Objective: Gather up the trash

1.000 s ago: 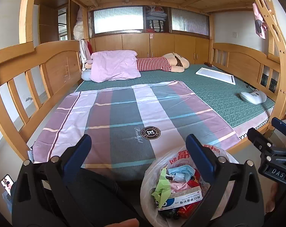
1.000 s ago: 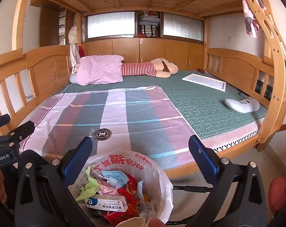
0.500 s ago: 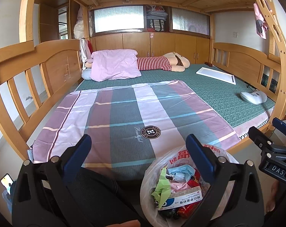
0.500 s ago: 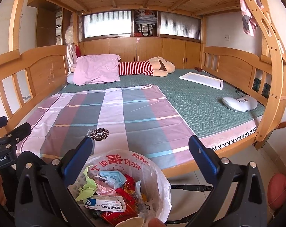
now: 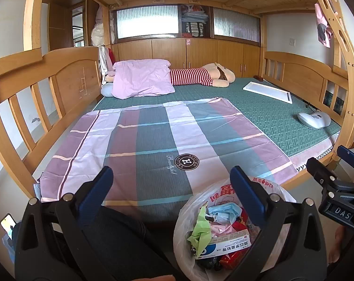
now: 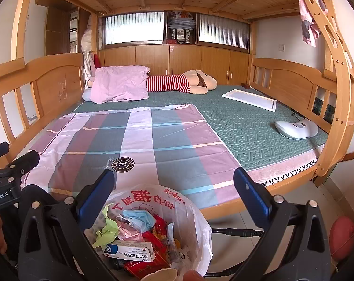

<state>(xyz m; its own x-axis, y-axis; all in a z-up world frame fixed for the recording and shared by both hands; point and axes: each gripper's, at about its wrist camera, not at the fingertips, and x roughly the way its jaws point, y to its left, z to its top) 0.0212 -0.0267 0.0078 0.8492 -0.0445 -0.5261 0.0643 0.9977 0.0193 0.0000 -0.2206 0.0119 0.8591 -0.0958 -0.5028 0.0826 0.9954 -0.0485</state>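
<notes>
A bin lined with a white plastic bag [image 5: 226, 192] [image 6: 153, 194] stands on the floor at the foot of the bed. It holds trash: a green paper scrap [image 6: 106, 229], a blue face mask [image 6: 139, 219], a white medicine box [image 6: 127, 250] and red wrappers [image 6: 153, 236]. My left gripper [image 5: 171, 182] is open and empty, above the bed's near edge, with the bin under its right finger. My right gripper [image 6: 173, 183] is open and empty, directly above the bin.
The wooden bunk bed carries a striped pink and grey sheet [image 5: 153, 140], a pink pillow [image 5: 141, 77], a striped plush toy [image 5: 200, 77], a white board [image 5: 268, 91] and a white device [image 5: 313, 119]. A ladder [image 6: 336, 93] rises at right. A cable [image 6: 235, 231] lies on the floor.
Both grippers have drifted very slightly, with the view shifting a little. Neither has opened, shut or picked anything up.
</notes>
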